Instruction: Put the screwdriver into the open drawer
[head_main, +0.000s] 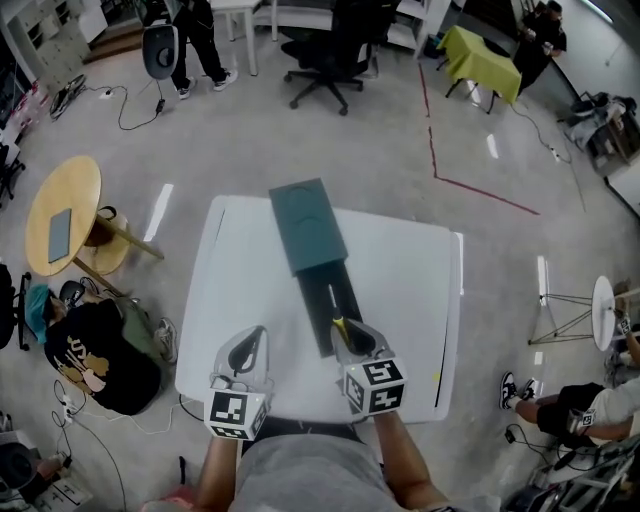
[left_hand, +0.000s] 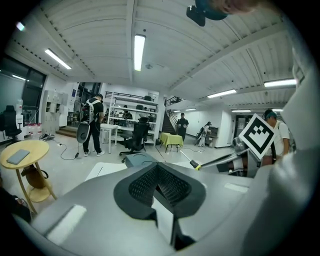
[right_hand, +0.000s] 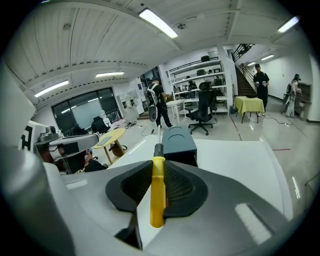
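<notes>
Right gripper view: yellow screwdriver (right_hand: 157, 190)

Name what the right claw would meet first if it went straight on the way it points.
The right claw holds the screwdriver, whose tip would probably reach the open drawer first. The teal cabinet is behind it, though depth is unclear.

in the head view the right gripper (head_main: 366, 352) covers nearly all of the screwdriver (head_main: 338, 323); only a yellow end shows at centre. the inside of the drawer (head_main: 318, 310) is too dark to read. the lower edge cuts off the forearms (head_main: 400, 455). the top edge at upper left crops a standing person (head_main: 200, 35) above the waist.
</notes>
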